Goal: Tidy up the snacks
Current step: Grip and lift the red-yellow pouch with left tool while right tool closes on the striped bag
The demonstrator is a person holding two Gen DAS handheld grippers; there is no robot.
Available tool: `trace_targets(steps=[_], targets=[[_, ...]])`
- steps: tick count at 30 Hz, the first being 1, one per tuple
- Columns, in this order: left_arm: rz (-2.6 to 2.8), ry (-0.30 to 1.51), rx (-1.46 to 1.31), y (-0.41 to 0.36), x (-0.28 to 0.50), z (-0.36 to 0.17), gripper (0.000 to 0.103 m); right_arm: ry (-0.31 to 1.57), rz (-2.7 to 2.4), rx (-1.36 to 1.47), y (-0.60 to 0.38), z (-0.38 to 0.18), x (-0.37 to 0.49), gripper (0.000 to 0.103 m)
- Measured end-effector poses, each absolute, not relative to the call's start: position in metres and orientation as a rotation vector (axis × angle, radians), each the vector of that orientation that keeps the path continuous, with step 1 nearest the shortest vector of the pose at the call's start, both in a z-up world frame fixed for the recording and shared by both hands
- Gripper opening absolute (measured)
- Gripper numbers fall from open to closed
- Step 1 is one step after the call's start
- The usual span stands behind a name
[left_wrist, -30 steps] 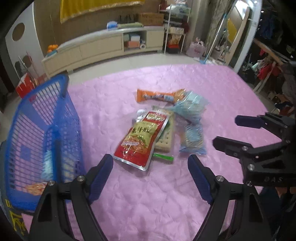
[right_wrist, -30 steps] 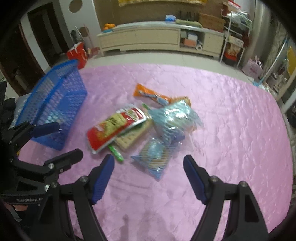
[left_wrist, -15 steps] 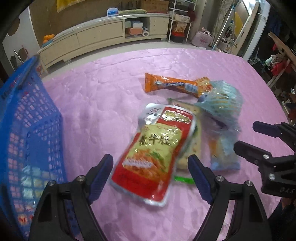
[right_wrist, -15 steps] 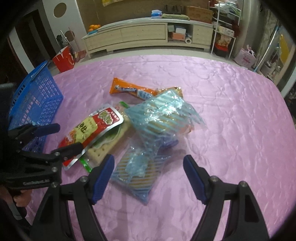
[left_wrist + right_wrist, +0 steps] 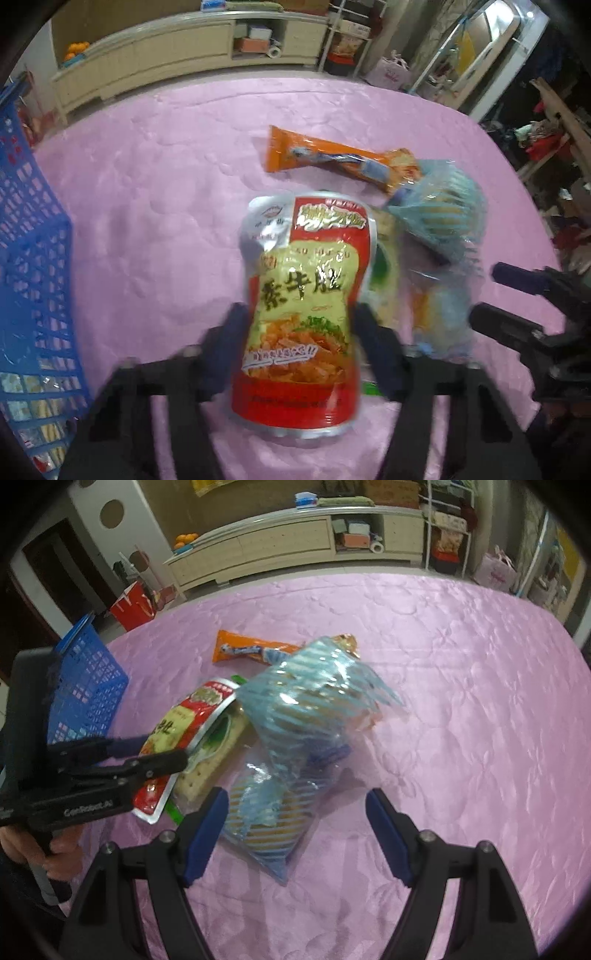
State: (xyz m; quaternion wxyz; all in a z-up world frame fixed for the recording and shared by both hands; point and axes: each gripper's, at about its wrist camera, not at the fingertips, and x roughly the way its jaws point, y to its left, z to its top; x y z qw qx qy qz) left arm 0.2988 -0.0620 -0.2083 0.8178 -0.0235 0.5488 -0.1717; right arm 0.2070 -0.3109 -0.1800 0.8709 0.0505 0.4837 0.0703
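Inspector: Left gripper status at time of check: jaws had just been closing, and they stood narrow on either side of the red pouch. A second before they were wide, with the pouch lying well ahead of them. The fingers appeared pressed against the pouch's sides, which were pinched inward there. Motion blur made the contact hard to confirm fully.

Clerk: And the pouch's position?

Inspector: On the pink cloth, partly over a cracker pack, at the left of the snack pile. From the right wrist view, its lower end still lay on the cloth. I judged it gripped but not yet lifted.

Clerk: Right gripper?

Inspector: Right gripper had jaws wide, unchanged, holding nothing. It had come nearer the pile; the lower blue bag lay just ahead of the fingers, not between the pads. The larger blue bag sat behind it, and the orange stick lay at the far side of the pile.

Clerk: Destination?

Inspector: Blue basket, to the left, near the pouch, already holding some packets.

Clerk: Meaning for the task?

Inspector: In my judgement, the first pick from this pile was under way. Next would be a lift and carry leftward into the basket. Risk noted: a slick, soft pouch held by its edges may buckle or slip.
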Motion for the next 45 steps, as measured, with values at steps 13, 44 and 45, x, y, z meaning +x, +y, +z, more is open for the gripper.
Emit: trace_targets(steps=[13,44,45], targets=[[-0.313,1.099,0.028,-0.070,0.266,-0.188,0.032,1.042,0.121,0.106,-0.300,-0.170,0.199,0.080],[-0.231,0.975,0.023,-0.046,0.192,-0.140,0.032,1.036,0.160,-0.009,-0.261,-0.155,0.164,0.056],[-0.229,0.970,0.023,-0.047,0.189,-0.138,0.032,1.020,0.170,-0.015,-0.260,-0.148,0.158,0.056]])
